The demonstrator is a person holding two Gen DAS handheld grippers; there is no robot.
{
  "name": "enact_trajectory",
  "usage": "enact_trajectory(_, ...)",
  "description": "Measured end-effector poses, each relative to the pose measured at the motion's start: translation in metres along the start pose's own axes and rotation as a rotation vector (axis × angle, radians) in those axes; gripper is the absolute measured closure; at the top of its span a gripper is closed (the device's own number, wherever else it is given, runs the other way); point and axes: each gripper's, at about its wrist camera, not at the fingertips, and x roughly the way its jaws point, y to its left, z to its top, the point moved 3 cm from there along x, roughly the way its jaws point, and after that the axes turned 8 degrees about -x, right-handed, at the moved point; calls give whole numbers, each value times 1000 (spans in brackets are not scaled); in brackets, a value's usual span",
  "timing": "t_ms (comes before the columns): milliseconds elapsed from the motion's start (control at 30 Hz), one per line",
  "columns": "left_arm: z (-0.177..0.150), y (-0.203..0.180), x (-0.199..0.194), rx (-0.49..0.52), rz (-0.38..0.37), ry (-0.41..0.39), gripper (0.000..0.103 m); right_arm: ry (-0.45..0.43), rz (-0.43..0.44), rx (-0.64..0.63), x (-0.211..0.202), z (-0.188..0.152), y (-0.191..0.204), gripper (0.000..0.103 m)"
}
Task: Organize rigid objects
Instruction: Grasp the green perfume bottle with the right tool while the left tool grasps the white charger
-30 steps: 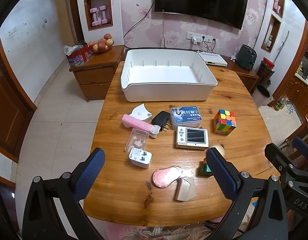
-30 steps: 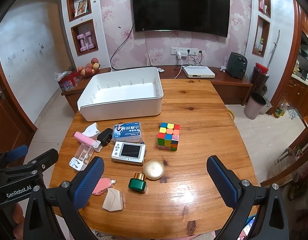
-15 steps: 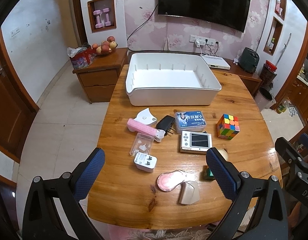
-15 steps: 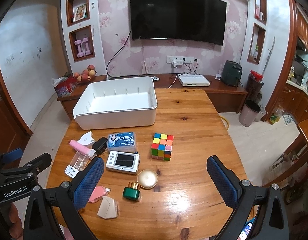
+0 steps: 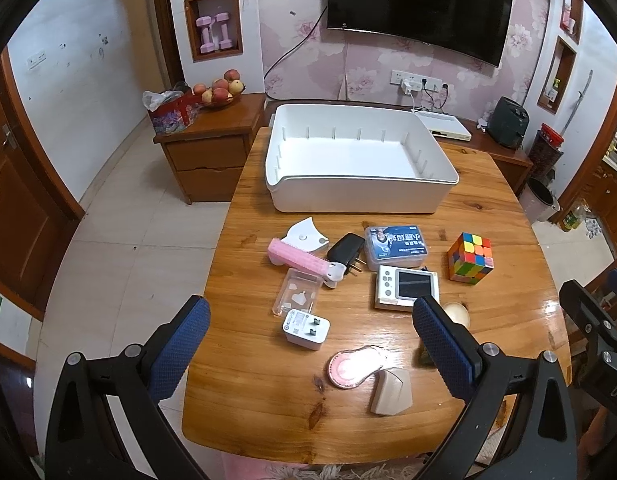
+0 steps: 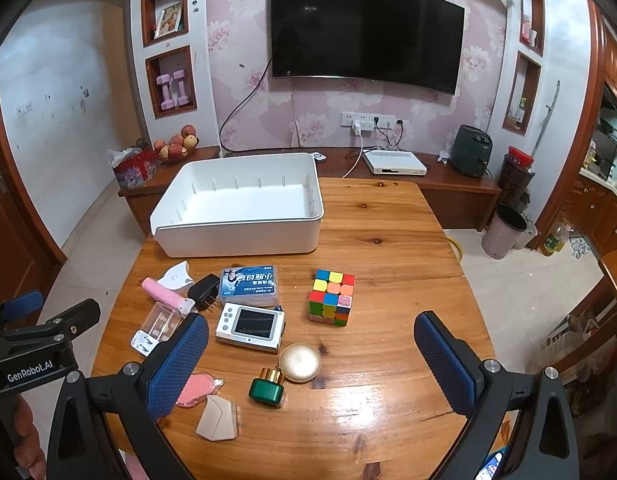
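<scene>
While both claws hang above the near edge of the wooden worktop point(image 6: 388, 240), each has its blue pads spread wide with nothing between them: the left claw point(image 5: 308, 344) over the near left part of the clutter, the right claw point(image 6: 310, 356) further right.

At the far left of the worktop stands a white bin point(image 6: 244, 212), nothing in it. In front of it lie the things to sort, all on the wood. A white wedge point(image 5: 304, 236) touches a pink brush point(image 5: 300, 260), with a black plug point(image 5: 346, 250) just beside them. A blue-labelled box point(image 6: 249, 285) sits next to the plug, and a white handheld screen point(image 6: 250, 326) lies just in front of that box. A colour cube point(image 6: 331, 297) stands apart to the right.

Nearer lie a clear case point(image 5: 297, 292) and a white adapter point(image 5: 306, 328), close together. A gold disc point(image 6: 299, 362) touches a green bottle point(image 6: 267, 390). A pink tag point(image 5: 354, 366) and a beige pouch point(image 5: 390, 392) lie nearest the edge, side by side.
</scene>
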Motion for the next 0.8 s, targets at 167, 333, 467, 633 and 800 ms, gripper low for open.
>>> enact_trajectory(167,5,8,6,18,26,-8,2,19,-3,-19,8,-2,4,0)
enact_trajectory(333,13,26,27,26,91,3,2,93,34,-33,33,-6,8,0)
enact_trajectory(467,13,43,50,-13,97,59,2,181,99,24,60,-16,4,0)
enact_trajectory(633,2,53,76,-28,43,144,2,270,165,109,90,-31,-1,0)
enact_trajectory(800,-21,54,99,-11,-35,209,2,289,183,115,112,-49,4,9)
